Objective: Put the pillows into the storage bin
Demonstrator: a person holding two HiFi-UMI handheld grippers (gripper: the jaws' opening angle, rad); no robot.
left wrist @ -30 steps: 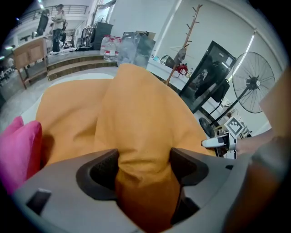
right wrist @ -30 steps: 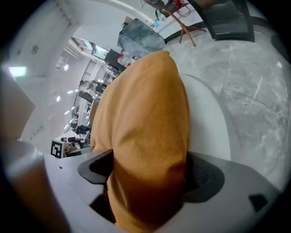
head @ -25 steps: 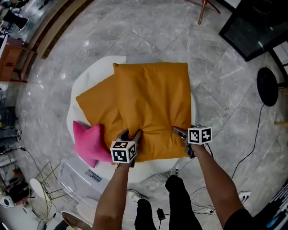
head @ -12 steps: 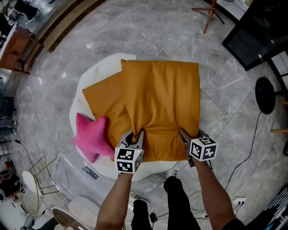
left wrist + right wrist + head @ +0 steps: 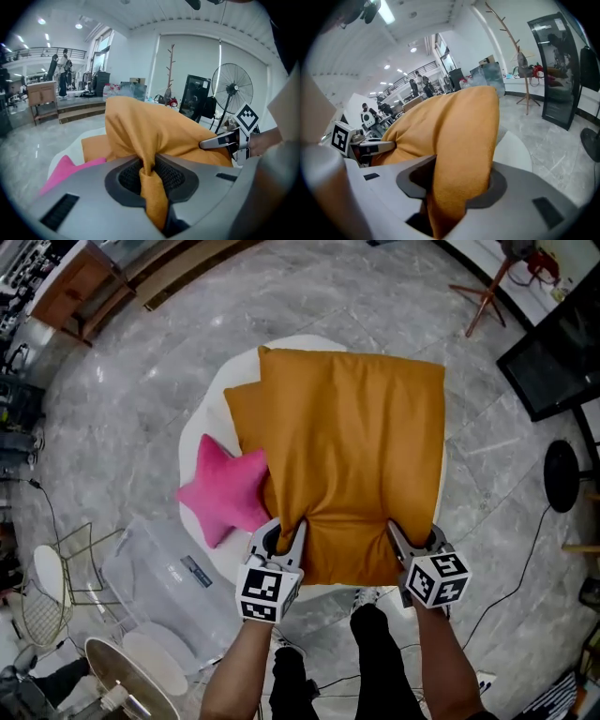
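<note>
Grey marble floor (image 5: 122, 399) all round. A white round table (image 5: 208, 399) sits centre and carries the pillows.

The big orange pillow (image 5: 352, 446) is on top, held at its near edge by both grippers. Its far end hangs over the table and the second orange pillow (image 5: 242, 413) beneath it. I can't tell if that far end touches below.

The clear storage bin (image 5: 159, 582) is on the floor at lower left, just beside the table and well below the pillows. It looks empty, but I can't tell whether a lid is on. A pink star pillow (image 5: 225, 488) lies at the table's left edge, between the held pillow and the bin.

The left gripper (image 5: 284, 532) has just been closing its jaws and now pinches a thin twisted fold of orange cover. The right gripper (image 5: 412, 538) has also just been closing its jaws and clamps a thicker bunch of the same pillow at the other near corner.

No pillows are in the bin; this looks like the lift before the carry.

Risks:
- The left hold is cover fabric only, so the fold may slide out under the pillow's weight on a swing.
- The route to the bin passes over the pink star, and a dragging far end could sweep it off the table.
- The pillow looks wider than the bin mouth, so it may jam or sit on the rim unless folded.
- A shut lid blocks the drop.
</note>
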